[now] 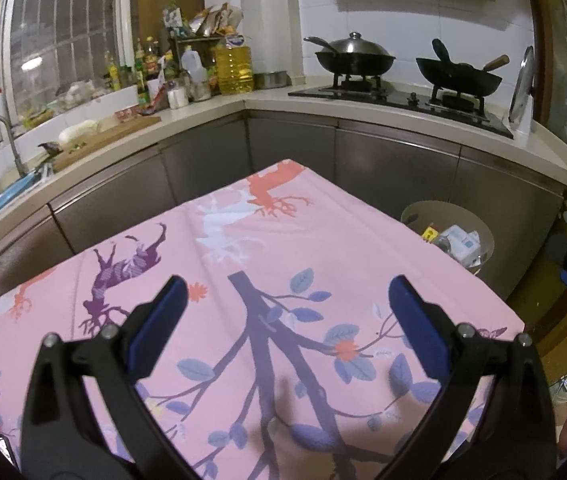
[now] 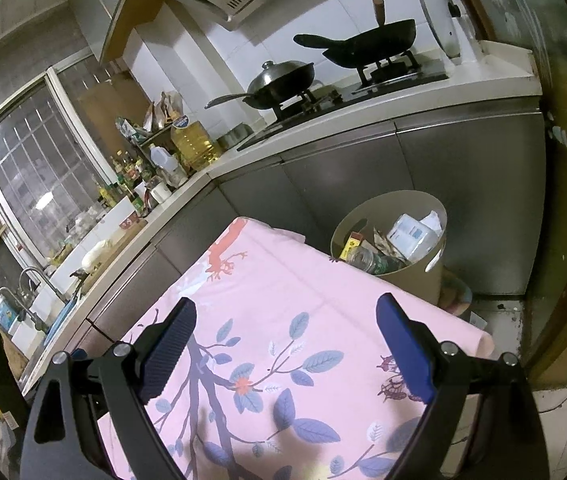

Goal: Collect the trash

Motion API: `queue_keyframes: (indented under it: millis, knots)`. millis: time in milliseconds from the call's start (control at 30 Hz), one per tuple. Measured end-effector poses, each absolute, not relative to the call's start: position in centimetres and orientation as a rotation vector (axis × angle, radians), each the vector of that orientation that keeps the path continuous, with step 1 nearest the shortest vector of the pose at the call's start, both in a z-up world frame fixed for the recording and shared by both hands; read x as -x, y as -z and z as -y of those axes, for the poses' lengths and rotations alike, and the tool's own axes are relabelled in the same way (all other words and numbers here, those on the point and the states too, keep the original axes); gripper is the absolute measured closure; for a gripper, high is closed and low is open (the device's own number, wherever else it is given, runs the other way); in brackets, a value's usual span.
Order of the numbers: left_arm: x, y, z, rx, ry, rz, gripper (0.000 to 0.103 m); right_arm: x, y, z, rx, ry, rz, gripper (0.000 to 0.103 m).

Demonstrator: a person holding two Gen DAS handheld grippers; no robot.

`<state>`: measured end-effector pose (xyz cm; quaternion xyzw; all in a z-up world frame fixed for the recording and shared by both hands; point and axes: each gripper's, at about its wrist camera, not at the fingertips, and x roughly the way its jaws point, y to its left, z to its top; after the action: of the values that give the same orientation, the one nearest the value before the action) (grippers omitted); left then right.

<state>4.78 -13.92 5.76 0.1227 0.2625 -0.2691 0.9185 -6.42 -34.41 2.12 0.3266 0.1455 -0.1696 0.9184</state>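
Trash (image 2: 393, 246), including a white packet, a bottle and a yellow box, fills a round beige bin (image 2: 435, 268) on the floor just beside the far right corner of the bench (image 1: 323, 248), which wears a pink cloth printed with branches and leaves. Left tool (image 1: 285, 320) and right tool (image 2: 285, 344) both hover above the cloth, jaws spread wide and holding nothing.

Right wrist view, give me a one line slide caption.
Open right gripper above a pink cloth-covered table, trash bin already holding rubbish beside it.
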Motion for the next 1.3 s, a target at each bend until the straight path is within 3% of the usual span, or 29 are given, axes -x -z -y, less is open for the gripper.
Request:
queue_keyframes:
  millis: [1300]
  knots:
    - [-4.43, -6.21, 13.99, -0.274, 0.466, -0.523, 0.006, 6.34, -2.03, 34.13, -0.68, 0.332, -0.315, 0.015]
